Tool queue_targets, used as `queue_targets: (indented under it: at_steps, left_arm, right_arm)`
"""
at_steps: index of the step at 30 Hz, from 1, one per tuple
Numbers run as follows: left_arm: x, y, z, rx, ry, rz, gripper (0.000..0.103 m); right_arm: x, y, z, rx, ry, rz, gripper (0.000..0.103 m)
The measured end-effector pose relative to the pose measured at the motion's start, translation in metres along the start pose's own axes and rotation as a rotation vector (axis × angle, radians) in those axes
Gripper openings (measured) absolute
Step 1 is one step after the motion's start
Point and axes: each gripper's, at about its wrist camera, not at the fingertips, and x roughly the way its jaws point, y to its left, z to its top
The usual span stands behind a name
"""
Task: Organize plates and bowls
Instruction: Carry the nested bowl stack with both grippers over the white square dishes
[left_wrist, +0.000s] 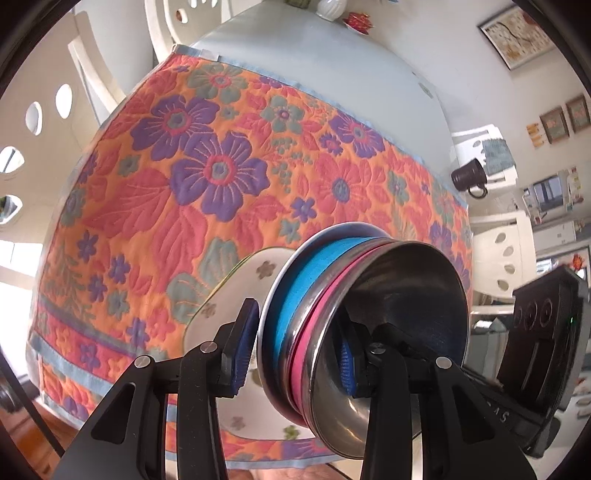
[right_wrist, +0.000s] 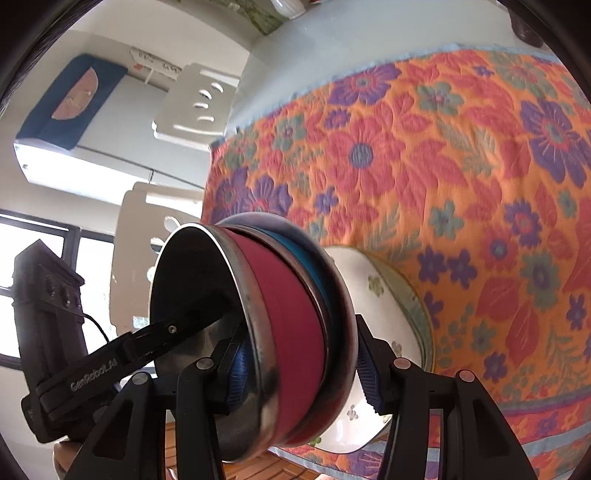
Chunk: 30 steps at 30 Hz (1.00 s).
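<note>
1. Nearest the lens, the left tongs (left_wrist: 297, 350) are clenched on a stack of bowls (left_wrist: 332, 314): one blue pad (left_wrist: 245, 350) presses the outside of the rear steel bowl, and the other sits inside the front bowl's mouth.
2. The right tongs (right_wrist: 301, 373) grasp the same stack from the opposite side, one pad inside the front bowl, the other on the back of the rear one.
3. The stack is steel bowls nested with a blue band (left_wrist: 295, 291) and a pink band (left_wrist: 317, 321) showing between the rims. It is tipped on its side, so its axis runs crosswise between each pair of pads, mouth towards the other tongs' side.
4. A white flowered plate (left_wrist: 221, 306) lies just beyond and below the tongs on the flowered cloth (left_wrist: 184, 166) covering the bench (left_wrist: 351, 74); the stack hangs in front of it, whether touching I cannot tell.
5. Both hands are equally near. My judgement: setting the bowls down calls for righting that axis first, mouth upward, then lowering onto the plate or cloth.
</note>
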Motion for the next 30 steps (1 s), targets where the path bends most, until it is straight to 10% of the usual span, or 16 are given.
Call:
queue_targets:
  at_steps: [30]
  left_arm:
    - [0.006, 0.040, -0.036, -0.145, 0.044, -0.034, 0.035]
  right_arm:
    - [-0.004, 0.009, 0.004, -0.163, 0.121, -0.073, 0.050]
